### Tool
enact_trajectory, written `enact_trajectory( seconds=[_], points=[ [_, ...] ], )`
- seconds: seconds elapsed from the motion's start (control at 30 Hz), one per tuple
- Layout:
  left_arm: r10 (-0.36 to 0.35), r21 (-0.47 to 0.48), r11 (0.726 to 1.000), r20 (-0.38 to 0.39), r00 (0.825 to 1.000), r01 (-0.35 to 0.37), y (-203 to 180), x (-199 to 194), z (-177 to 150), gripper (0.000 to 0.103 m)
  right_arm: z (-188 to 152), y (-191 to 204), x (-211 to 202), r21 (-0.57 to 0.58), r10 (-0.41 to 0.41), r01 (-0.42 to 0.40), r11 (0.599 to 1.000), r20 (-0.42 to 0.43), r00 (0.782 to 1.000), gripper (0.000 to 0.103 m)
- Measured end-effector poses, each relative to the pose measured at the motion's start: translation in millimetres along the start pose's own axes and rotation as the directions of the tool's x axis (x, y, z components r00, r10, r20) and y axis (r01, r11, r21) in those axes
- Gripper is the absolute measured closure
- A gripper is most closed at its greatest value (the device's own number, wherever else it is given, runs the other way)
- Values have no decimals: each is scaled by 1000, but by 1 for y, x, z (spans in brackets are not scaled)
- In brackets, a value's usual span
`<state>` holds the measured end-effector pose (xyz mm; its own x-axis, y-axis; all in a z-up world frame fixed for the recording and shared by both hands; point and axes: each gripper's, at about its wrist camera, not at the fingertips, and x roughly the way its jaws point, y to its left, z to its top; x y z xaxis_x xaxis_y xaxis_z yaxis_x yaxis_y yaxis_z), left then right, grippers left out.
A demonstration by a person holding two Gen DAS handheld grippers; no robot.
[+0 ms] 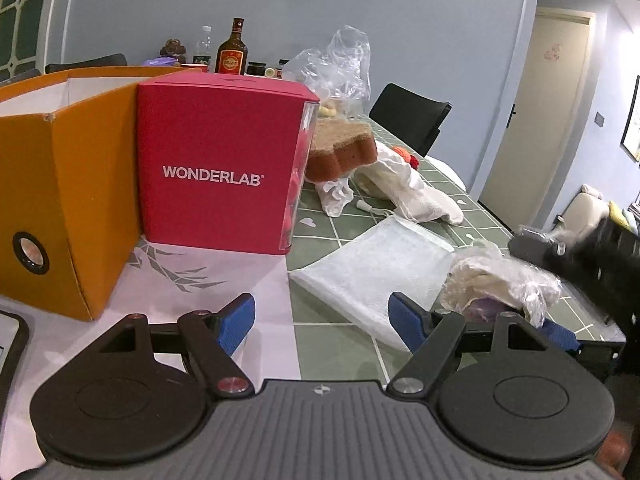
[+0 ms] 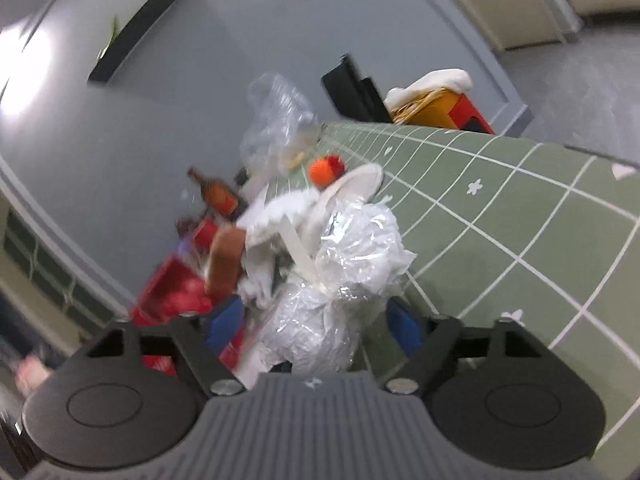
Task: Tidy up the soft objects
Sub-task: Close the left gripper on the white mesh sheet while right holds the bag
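Two claws stand open: left claw over the desk near edge, empty; right claw straddles the plastic-wrapped bundle, pads apart from it.

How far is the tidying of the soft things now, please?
Little looks done: the open orange cardboard box shows nothing inside from here. In hand: nothing; the right gripper stands open around a crinkled plastic-wrapped white bundle, and the left gripper is open. Left: the brown sponge, white gloves and white foam sheet on the green tablecloth.
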<state>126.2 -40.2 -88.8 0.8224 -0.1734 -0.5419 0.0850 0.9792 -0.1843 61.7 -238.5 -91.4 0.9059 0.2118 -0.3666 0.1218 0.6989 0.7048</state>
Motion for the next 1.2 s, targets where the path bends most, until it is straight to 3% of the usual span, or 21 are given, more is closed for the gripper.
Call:
enact_trajectory(
  seconds=[0.13,0.17,0.23,0.37,0.5,0.67,0.73,0.87,0.97,1.13,1.2],
  points=[
    [6,-13,1000,-8,1000,-6,3,1,0,14,-13,21,17,-142,-103,106,984,28,994,13],
    [4,-15,1000,-9,1000,-4,3,2,0,14,-15,22,18,-115,-117,124,986,58,991,16],
    [2,-16,1000,-8,1000,-2,3,2,0,14,-18,20,17,-59,-178,185,981,106,978,33],
    [44,38,998,56,997,-46,-10,-3,1,14,-17,9,18,-24,-86,88,996,67,994,52],
    [31,202,979,46,998,-40,-39,-2,8,14,-17,7,-1,-28,-97,102,994,154,983,52],
    [35,313,949,-14,999,-29,-61,20,16,14,-12,8,-17,-127,-55,75,989,159,986,52],
    [-10,346,938,-19,1000,16,-64,26,18,13,-11,2,-22,-128,-49,69,989,154,987,52],
    [-62,317,944,-85,994,86,-61,43,20,6,-8,-2,-22,-119,-42,58,991,131,991,51],
    [-41,323,942,-155,987,90,-64,59,19,6,-7,-1,-23,-132,-30,47,990,127,991,51],
    [-4,363,931,-95,995,38,-64,62,11,0,-10,0,-26,-141,-36,53,989,123,992,49],
    [-22,347,936,-109,994,59,-61,63,12,0,-9,-1,-24,-129,-38,53,990,116,993,48]
  ],
)
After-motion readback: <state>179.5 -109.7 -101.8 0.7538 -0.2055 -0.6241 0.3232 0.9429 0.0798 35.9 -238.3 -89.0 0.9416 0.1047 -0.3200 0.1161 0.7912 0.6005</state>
